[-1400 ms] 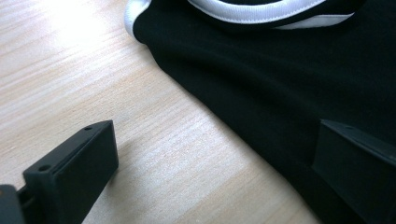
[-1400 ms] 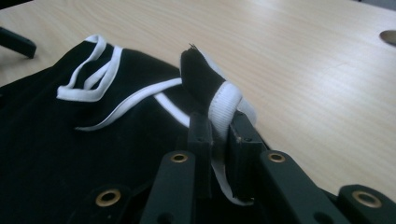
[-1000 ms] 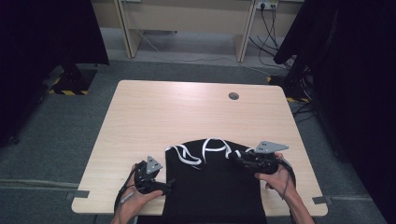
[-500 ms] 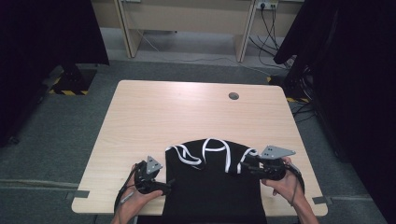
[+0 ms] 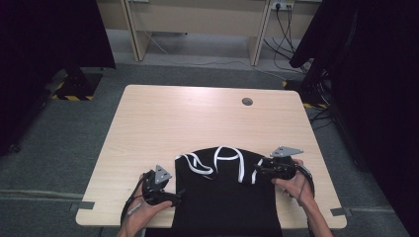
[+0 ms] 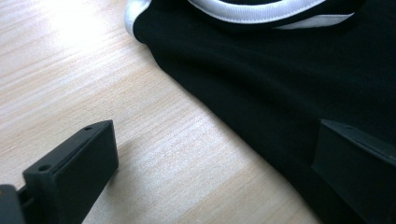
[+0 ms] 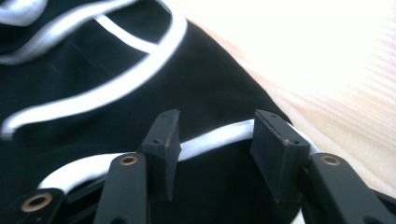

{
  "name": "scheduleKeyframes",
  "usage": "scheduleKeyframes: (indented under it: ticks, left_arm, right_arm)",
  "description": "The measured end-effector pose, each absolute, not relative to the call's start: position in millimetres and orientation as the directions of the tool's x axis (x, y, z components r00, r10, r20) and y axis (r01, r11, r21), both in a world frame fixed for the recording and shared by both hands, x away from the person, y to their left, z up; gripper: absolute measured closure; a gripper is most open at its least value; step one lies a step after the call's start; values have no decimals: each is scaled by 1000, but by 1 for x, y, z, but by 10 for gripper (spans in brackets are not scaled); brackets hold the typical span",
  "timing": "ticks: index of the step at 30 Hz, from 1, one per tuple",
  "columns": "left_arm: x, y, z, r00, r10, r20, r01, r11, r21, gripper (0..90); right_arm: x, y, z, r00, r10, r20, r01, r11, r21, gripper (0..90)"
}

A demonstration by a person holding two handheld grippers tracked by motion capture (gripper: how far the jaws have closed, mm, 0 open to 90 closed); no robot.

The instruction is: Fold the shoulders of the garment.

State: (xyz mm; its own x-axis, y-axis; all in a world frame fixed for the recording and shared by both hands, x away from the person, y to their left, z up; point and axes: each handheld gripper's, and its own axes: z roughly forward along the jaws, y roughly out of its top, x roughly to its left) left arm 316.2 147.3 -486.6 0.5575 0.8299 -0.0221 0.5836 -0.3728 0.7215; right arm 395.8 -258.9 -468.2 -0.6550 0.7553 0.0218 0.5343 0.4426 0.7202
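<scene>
Across the near half of the pale wooden worktop (image 5: 148, 128), a black garment (image 5: 225, 200) with white trim (image 5: 228, 157), spread flat and running off the near edge between the person's forearms. Since a second ago, right gripper (image 5: 267, 169) drawn in from the garment's far right corner toward its right edge, now low over the white-trimmed hem (image 7: 212, 137); jaws apart, straddling that hem without closing on it (so, by the look of it, a grasp lined up but not yet made). Left gripper (image 5: 173, 196) unmoved at the garment's left edge, jaws wide apart, one over bare wood and one over black cloth (image 6: 261, 88), nothing pinched. Judged from this: both sides about to be taken up for folding or straightening, with the right side the readier. Beyond, a small round cable hole (image 5: 247, 101) near the worktop's far edge, grey carpet (image 5: 64, 143) around, dark curtains (image 5: 44, 44) left and right, another desk's legs (image 5: 141, 37) and loose cables (image 5: 286, 22) behind.
</scene>
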Motion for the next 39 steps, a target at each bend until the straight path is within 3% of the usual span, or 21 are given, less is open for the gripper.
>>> scheduleKeyframes:
  ticks: [11,16,39]
  left_arm:
    - [323,149,-486,552,832,-53,583,-339,738,34]
    - [336,141,-485,546,837,-27,572,-349,743,62]
    - [383,136,-486,481,877,-15,604,-319,731,52]
  right_arm:
    - [400,-262,-475,-647,762,37,539,422,729,510]
    - [404,-262,-475,-645,763,39,539,418,732,503]
    - [440,-261,-476,-616,787,39,548,392,739,495]
